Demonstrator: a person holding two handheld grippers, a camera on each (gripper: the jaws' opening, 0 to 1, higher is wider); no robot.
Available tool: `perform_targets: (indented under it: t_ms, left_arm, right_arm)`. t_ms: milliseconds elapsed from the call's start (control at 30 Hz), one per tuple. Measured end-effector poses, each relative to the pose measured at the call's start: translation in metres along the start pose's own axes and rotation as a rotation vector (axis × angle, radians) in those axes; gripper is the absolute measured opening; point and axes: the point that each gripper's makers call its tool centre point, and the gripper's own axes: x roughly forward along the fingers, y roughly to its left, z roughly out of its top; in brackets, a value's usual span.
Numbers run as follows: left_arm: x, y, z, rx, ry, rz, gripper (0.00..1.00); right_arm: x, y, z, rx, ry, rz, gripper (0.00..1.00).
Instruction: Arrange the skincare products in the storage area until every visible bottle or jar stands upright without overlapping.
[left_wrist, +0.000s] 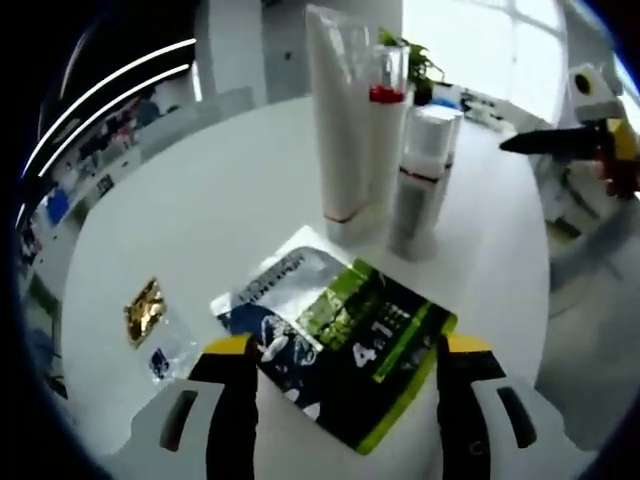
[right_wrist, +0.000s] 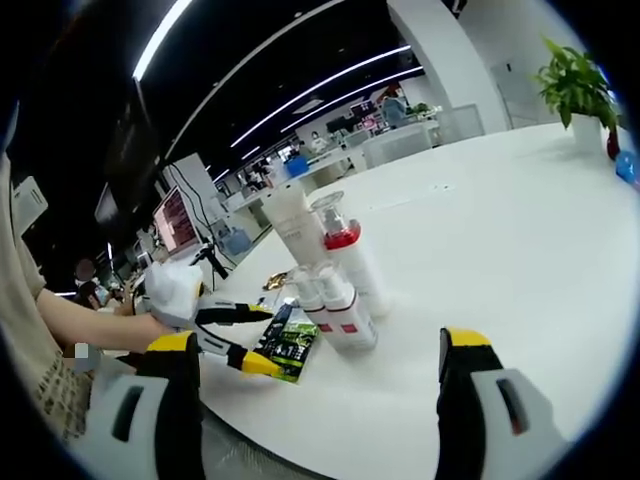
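Three upright containers stand close together on the white tabletop (left_wrist: 180, 190) in the left gripper view: a tall white tube (left_wrist: 338, 110), a slimmer bottle with a red band under a clear cap (left_wrist: 386, 130) beside it, and a shorter white bottle (left_wrist: 425, 180) to the right. In front of them a green and black sachet (left_wrist: 385, 350) lies flat, overlapping a silver and blue sachet (left_wrist: 275, 310). A small gold packet (left_wrist: 145, 308) lies apart on the left. The left hand-held gripper (left_wrist: 345, 362) hovers low over the sachets, jaws apart, one on each side of them. The other hand-held gripper reaches in at the upper right edge.

In the right gripper view the right hand-held gripper (right_wrist: 320, 355) is held level over the tabletop (right_wrist: 500, 230), jaws wide apart and empty. Beyond it the containers (right_wrist: 325, 265) stand clustered. At left, a person's forearm (right_wrist: 85, 325) extends to the left hand-held gripper (right_wrist: 265, 340), its yellow tips at the sachets (right_wrist: 288, 345).
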Motion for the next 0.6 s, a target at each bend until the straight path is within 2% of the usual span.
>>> perform_targets:
  t_ms: [133, 300, 600]
  left_arm:
    - [-0.008, 0.000, 0.001, -0.039, -0.018, 0.015, 0.83]
    - [-0.022, -0.003, -0.003, -0.077, -0.029, 0.022, 0.89]
    - [-0.051, -0.002, -0.003, -0.199, -0.113, 0.051, 0.97]
  right_arm:
    - [0.000, 0.002, 0.000, -0.021, 0.002, 0.000, 1.00]
    - [0.001, 0.004, 0.000, -0.043, 0.006, 0.005, 1.00]
    - [-0.003, 0.013, 0.004, -0.068, 0.000, 0.022, 1.00]
